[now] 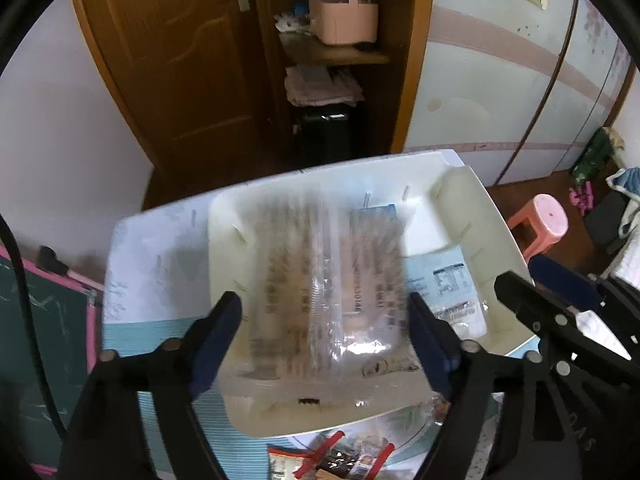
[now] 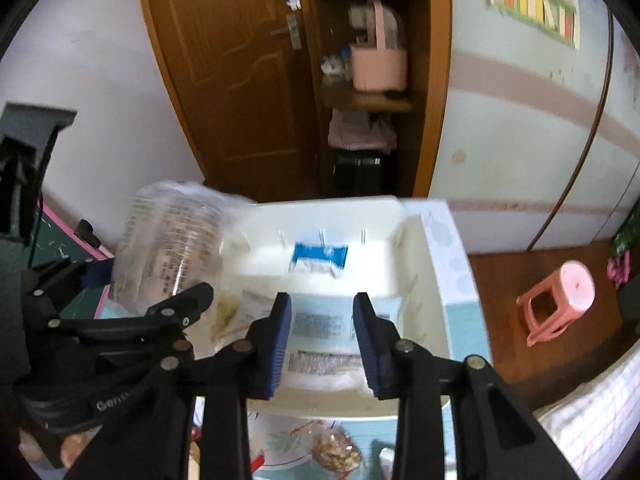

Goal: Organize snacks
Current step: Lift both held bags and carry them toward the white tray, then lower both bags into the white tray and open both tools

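A white plastic bin (image 1: 472, 216) sits on a tabletop (image 1: 160, 332) covered in pale blue and white patterned cloth. The left claw (image 1: 324, 340) stands wide open over the bin, with a clear printed snack bag (image 1: 320, 280), blurred, between its blue pads; whether they touch it I cannot tell. The right claw (image 2: 322, 340) hangs over the bin with its jaws narrowly apart and nothing gripped, above light-blue snack packets (image 2: 320, 320) lying inside. More snacks (image 1: 340, 460) lie on the near tabletop. Behind stand a brown wooden door (image 2: 224, 80), a shelf nook holding a pink basket (image 2: 378, 64), and a pink stool (image 2: 560, 300) on the brown floor.
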The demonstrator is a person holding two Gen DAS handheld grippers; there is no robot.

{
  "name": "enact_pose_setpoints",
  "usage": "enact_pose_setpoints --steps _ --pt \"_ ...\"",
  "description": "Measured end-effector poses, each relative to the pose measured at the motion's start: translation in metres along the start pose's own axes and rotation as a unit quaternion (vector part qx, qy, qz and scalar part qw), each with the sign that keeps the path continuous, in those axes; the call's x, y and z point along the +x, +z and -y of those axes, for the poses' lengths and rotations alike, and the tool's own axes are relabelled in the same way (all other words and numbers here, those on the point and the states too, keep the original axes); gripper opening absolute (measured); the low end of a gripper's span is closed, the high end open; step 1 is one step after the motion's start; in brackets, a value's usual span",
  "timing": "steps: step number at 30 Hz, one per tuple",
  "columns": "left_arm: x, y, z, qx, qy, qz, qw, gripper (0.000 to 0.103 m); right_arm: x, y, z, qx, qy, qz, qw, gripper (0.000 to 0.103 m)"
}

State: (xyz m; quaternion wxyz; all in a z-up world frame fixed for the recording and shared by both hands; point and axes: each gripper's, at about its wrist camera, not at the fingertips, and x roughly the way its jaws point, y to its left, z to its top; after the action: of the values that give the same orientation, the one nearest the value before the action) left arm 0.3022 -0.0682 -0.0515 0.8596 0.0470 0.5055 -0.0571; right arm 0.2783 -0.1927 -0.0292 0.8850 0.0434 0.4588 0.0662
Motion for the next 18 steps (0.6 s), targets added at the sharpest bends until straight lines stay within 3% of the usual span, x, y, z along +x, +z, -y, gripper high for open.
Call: enact_pose_setpoints --steps 2,5,18 --pt "0.004 -0.002 -0.002 -0.003 -0.001 -0.006 1.0000 0.093 0.004 -0.003 0.004 0.007 -0.007 -0.006 1.000 0.040" --pt "0.004 -0.006 -0.001 0.000 -0.005 -0.011 0.9999 0.094 0.006 -0.005 0.011 0.017 -0.017 -0.008 1.000 0.046" --pt "-0.019 -0.033 0.005 0.017 -0.005 -0.016 0.9997 0.099 -0.015 -0.025 0.014 0.025 -0.015 -0.005 1.000 0.047"
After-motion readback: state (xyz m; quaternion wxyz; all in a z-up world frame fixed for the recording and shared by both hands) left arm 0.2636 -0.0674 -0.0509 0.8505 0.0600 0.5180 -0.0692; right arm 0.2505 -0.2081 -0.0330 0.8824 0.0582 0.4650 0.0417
